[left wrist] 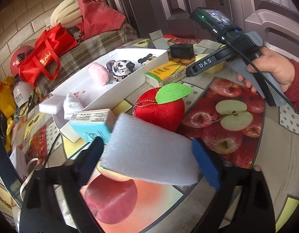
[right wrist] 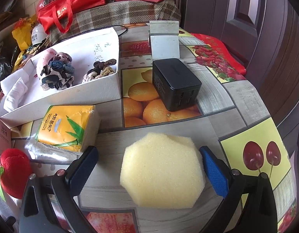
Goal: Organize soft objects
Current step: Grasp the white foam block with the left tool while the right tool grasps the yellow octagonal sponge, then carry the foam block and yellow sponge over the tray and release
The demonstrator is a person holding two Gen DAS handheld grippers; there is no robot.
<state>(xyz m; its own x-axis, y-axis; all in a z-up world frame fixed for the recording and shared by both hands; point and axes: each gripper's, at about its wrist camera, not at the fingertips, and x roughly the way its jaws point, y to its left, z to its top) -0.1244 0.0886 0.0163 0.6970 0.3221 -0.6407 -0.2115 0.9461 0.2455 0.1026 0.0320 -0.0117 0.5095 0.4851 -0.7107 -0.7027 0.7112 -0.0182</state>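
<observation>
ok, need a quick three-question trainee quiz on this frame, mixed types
1. True or false: the yellow sponge already lies in the white box.
2. What sits between the left gripper's pads? A plush apple; B white sponge; C tissue pack.
3. Name the black thing on the table beyond the yellow sponge.

Key:
1. False. It lies on the table between the right gripper's open fingers.
2. B
3. The black charger.
</observation>
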